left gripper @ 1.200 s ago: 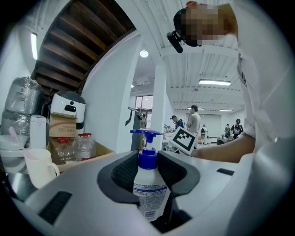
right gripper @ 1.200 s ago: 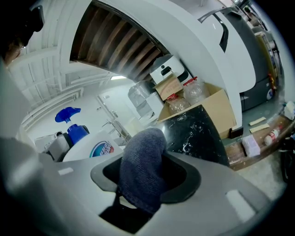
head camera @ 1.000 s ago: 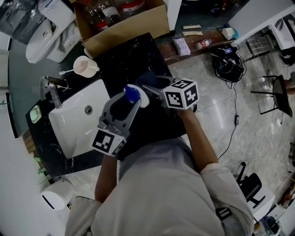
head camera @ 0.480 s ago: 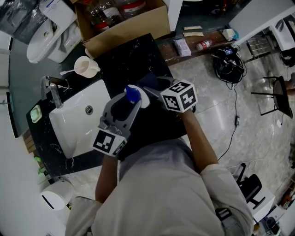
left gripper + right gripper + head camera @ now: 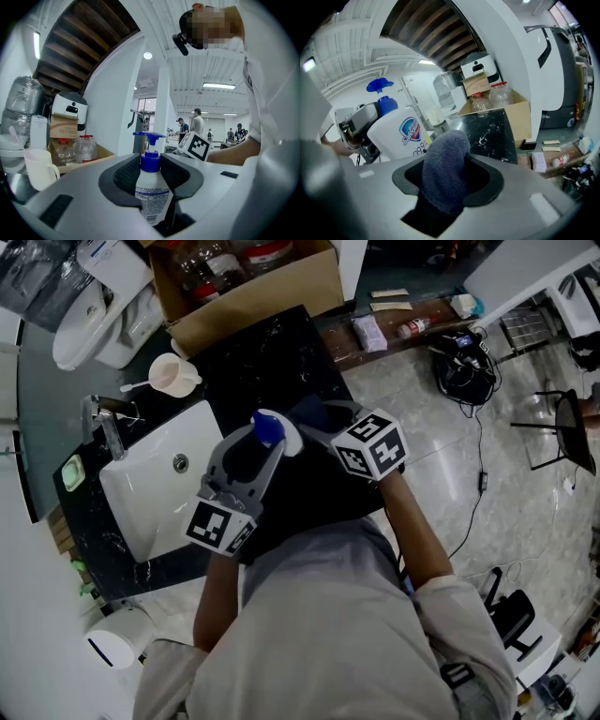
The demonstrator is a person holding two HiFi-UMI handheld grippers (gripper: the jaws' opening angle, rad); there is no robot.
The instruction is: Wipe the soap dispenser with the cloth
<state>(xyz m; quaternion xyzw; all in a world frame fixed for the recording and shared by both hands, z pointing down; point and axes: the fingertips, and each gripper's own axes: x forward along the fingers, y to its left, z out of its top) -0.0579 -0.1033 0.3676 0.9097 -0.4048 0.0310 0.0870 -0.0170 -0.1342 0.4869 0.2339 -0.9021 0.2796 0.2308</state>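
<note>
My left gripper (image 5: 263, 448) is shut on the soap dispenser (image 5: 152, 192), a white bottle with a blue pump head (image 5: 268, 430), and holds it above the black counter beside the sink. In the right gripper view the soap dispenser (image 5: 400, 132) shows its labelled side close ahead on the left. My right gripper (image 5: 445, 180) is shut on a grey-blue cloth (image 5: 444, 170), whose bunched end sticks out just beside the bottle. In the head view the cloth (image 5: 314, 414) lies to the right of the bottle, with the right gripper (image 5: 323, 432) behind it.
A white sink (image 5: 159, 486) with a chrome tap (image 5: 105, 424) lies left of the grippers. A pale cup (image 5: 173, 377) stands on the black counter (image 5: 258, 352). Behind it is a cardboard box (image 5: 253, 287) with bottles. Cables and a chair are on the floor at right.
My right gripper with the cloth has shifted slightly and its marker cube has turned. The left gripper and the dispenser have stayed still.
</note>
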